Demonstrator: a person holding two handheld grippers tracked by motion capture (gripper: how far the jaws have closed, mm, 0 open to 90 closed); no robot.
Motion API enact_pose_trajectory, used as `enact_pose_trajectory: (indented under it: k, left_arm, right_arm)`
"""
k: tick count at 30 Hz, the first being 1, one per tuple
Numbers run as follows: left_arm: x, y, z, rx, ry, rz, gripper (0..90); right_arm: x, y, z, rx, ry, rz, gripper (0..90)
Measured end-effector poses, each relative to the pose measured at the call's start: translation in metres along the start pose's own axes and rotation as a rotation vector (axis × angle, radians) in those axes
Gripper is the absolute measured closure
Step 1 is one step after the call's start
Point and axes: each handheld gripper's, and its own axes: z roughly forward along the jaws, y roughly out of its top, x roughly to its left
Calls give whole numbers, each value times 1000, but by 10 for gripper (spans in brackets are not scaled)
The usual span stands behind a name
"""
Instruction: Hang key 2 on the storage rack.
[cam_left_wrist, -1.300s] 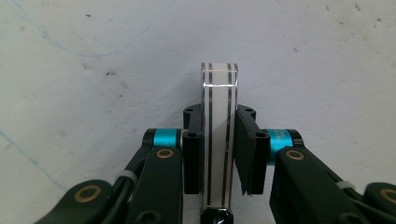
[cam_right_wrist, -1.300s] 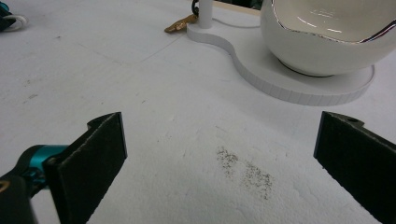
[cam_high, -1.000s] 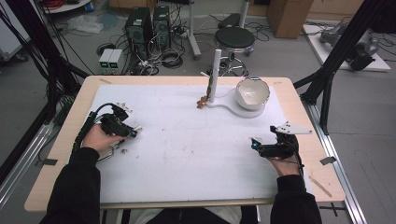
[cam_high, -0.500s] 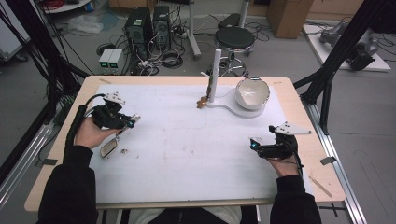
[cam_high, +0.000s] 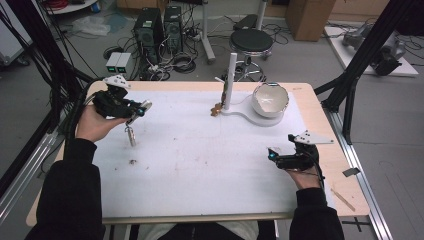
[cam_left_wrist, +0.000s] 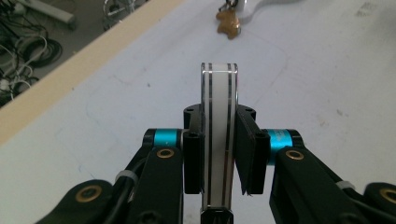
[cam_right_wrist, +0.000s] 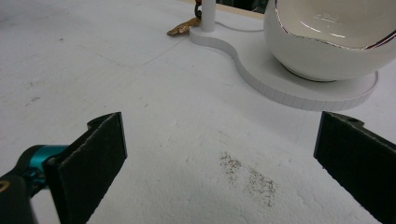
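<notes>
My left gripper (cam_high: 136, 108) is raised above the left side of the white mat (cam_high: 200, 165) and is shut on a flat clear-and-white tag (cam_left_wrist: 218, 107), seen edge on between the pads. In the high view the tag's tip (cam_high: 145, 105) sticks out past the jaws, and a small metal piece (cam_high: 131, 136) hangs below it. My right gripper (cam_high: 272, 155) rests low at the right of the mat, its jaws wide open with nothing between them (cam_right_wrist: 219, 154). A white stand (cam_high: 245, 112) with an upright post (cam_high: 230, 80) carries a white bowl (cam_high: 270, 99); a small brown charm (cam_high: 216, 110) lies at the post's foot.
Dark specks mark the mat in front of the right gripper (cam_right_wrist: 250, 177). A thin stick (cam_high: 345, 199) lies at the table's right edge. Black frame struts (cam_high: 360, 70) stand at the right, and cables hang at the table's left.
The left hand has risen from the mat with the tag still gripped, lifting the hanging piece with it. The right hand has stayed where it was.
</notes>
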Motion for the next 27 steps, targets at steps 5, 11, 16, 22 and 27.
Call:
enact_pose_trajectory:
  k: [5,11,16,22,27]
  left_arm:
    - [-3,19,-3,-37,-3,17,744]
    - [-6,36,-2,-85,5,18,744]
    - [-7,48,1,-132,-4,9,744]
    - [-11,62,10,-164,-13,15,744]
    - [-17,77,17,-179,-28,36,744]
  right_arm:
    - [0,0,0,-2,3,-2,14]
    - [0,0,-1,-2,3,3,14]
    - [0,0,0,-5,2,0,14]
    - [0,0,0,-1,3,0,14]
    - [-1,0,-1,-1,2,3,14]
